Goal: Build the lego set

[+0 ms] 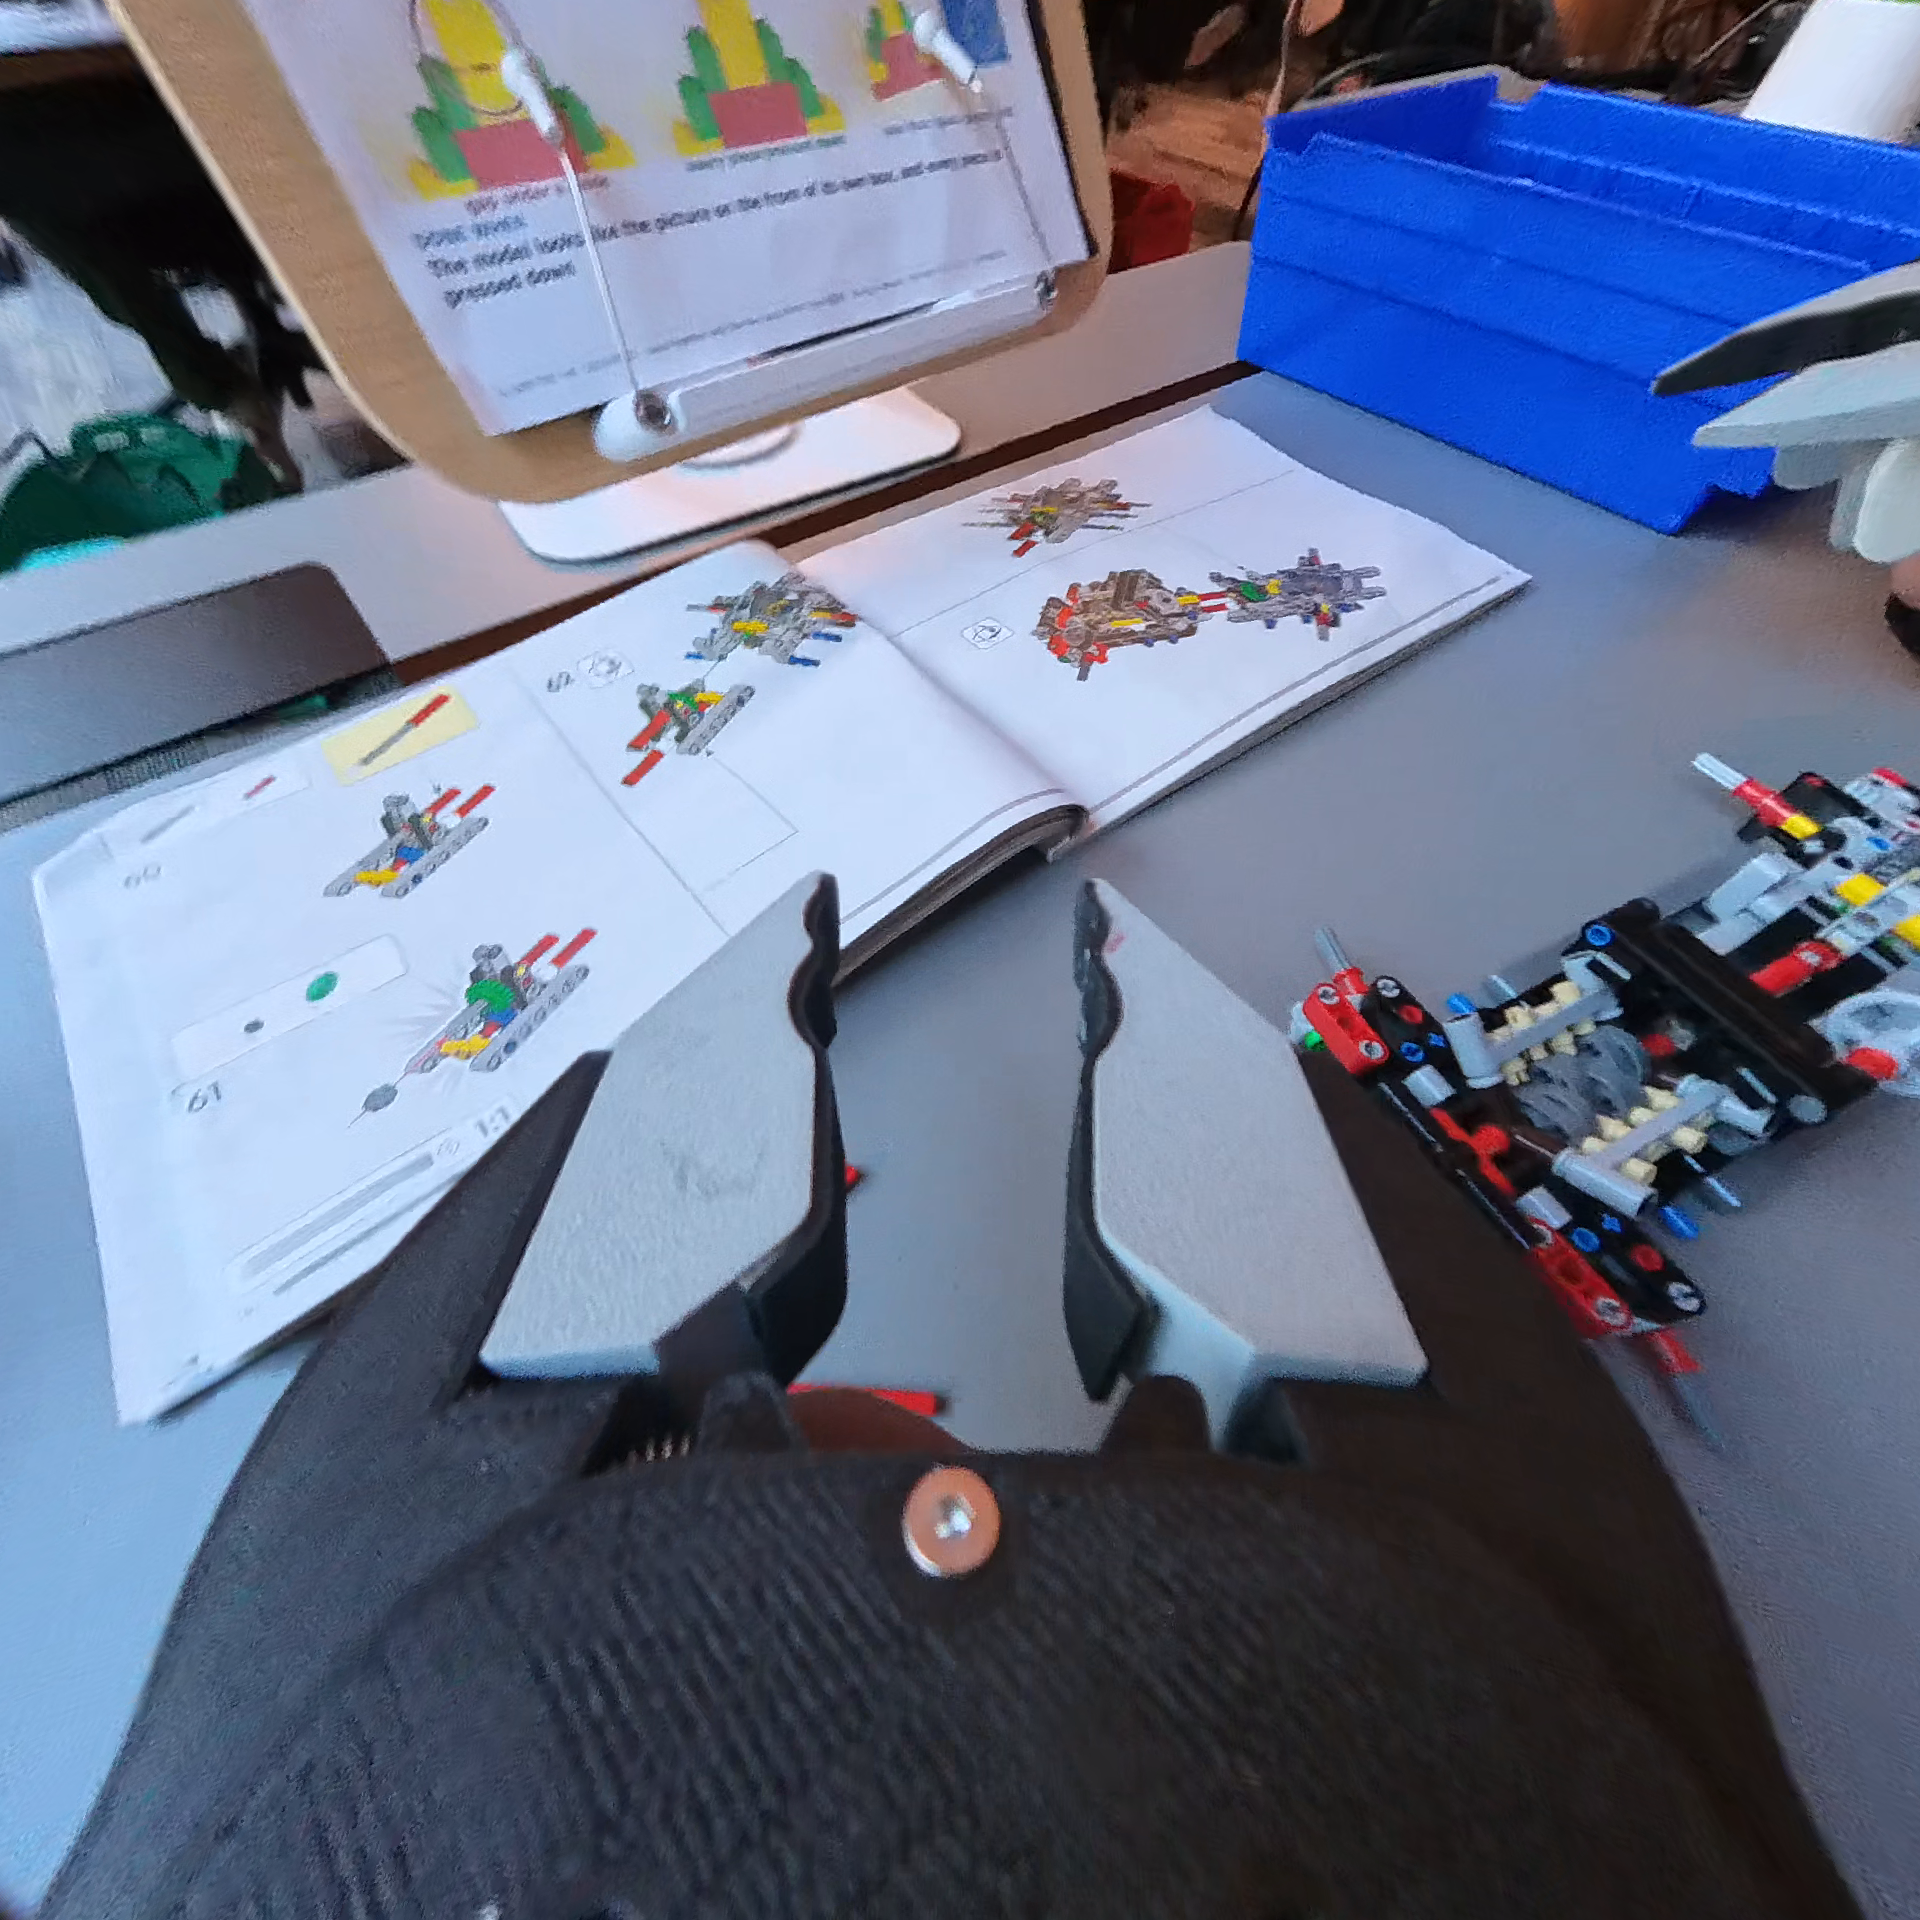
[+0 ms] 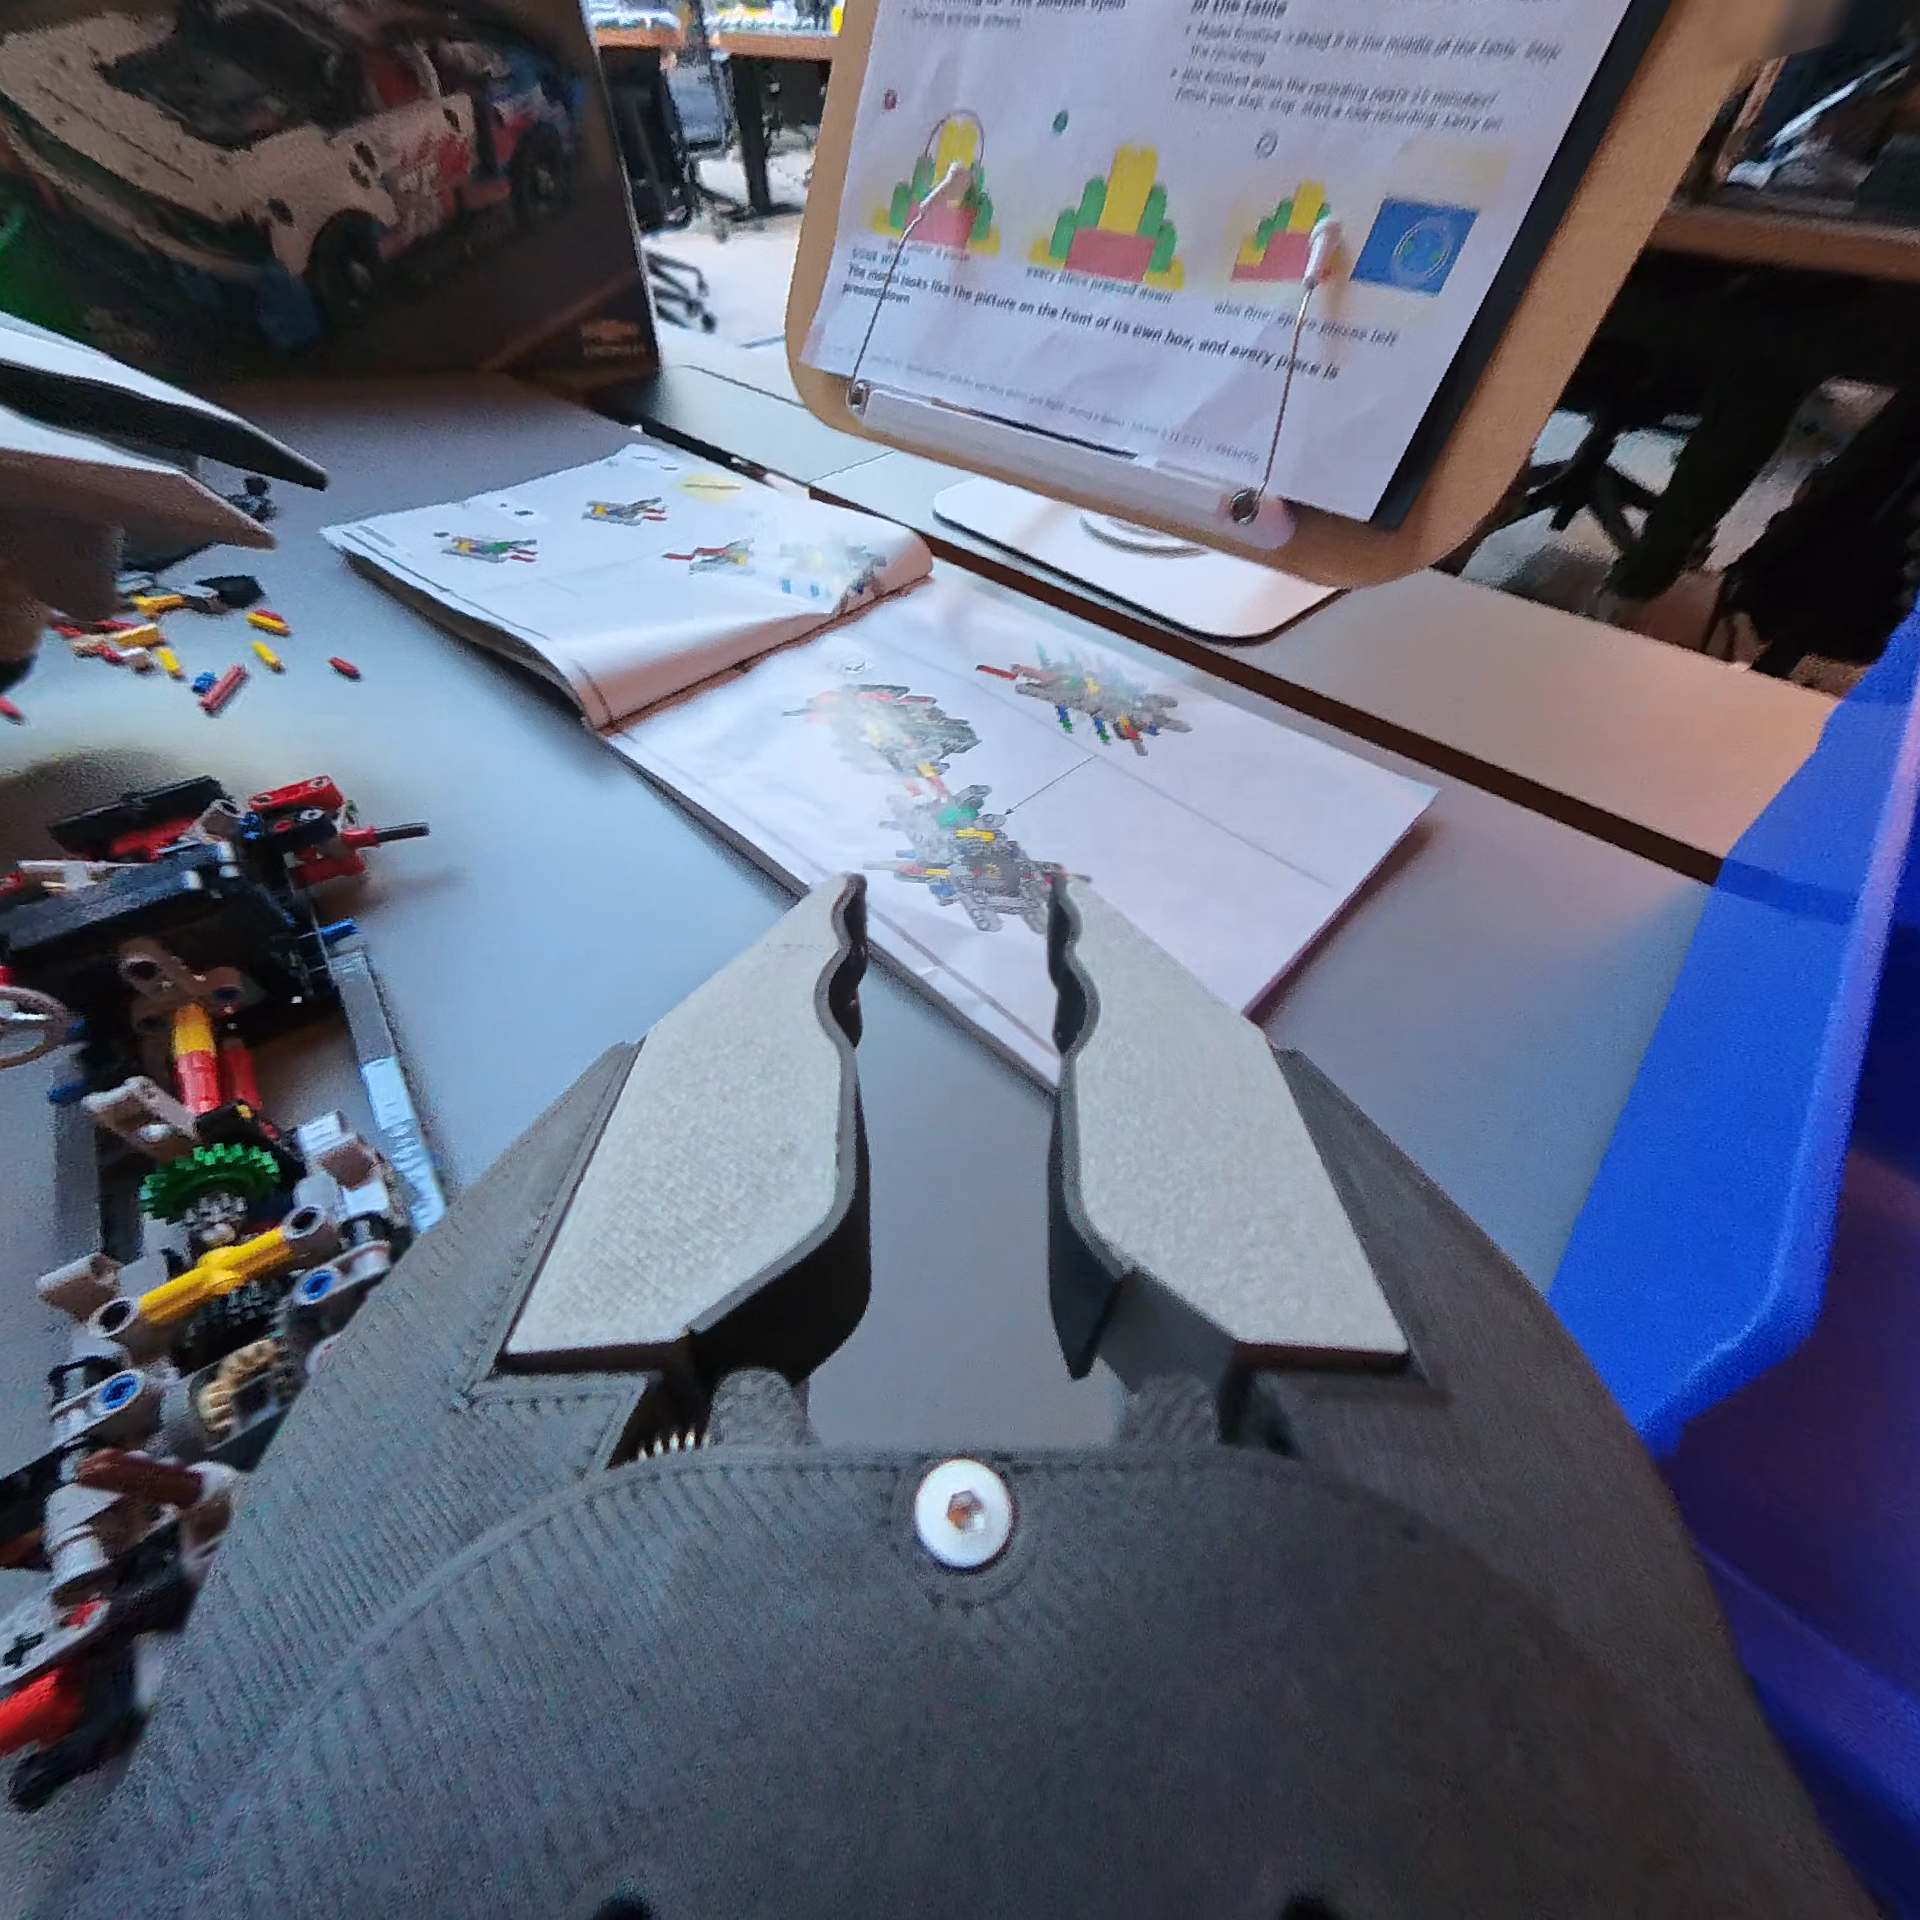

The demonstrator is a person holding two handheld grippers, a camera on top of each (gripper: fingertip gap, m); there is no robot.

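The left gripper (image 1: pixel 956 935) hung over the grey table (image 1: pixel 1455 727) with its fingers spread and nothing between them, nearest the lower edge of the open instruction booklet (image 1: pixel 883 727) at the frame's centre, the part-built brick model (image 1: pixel 1621 1060) at right. The right gripper (image 2: pixel 954 935), also spread and bare, hovered above the booklet's near page at mid-frame, beside the blue bin (image 2: pixel 1766 1039) at the right edge.

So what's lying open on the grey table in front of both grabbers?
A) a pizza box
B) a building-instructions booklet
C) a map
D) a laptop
B: an open instruction booklet with printed pictures of brick assemblies lies flat on the table, just beyond both open grippers.
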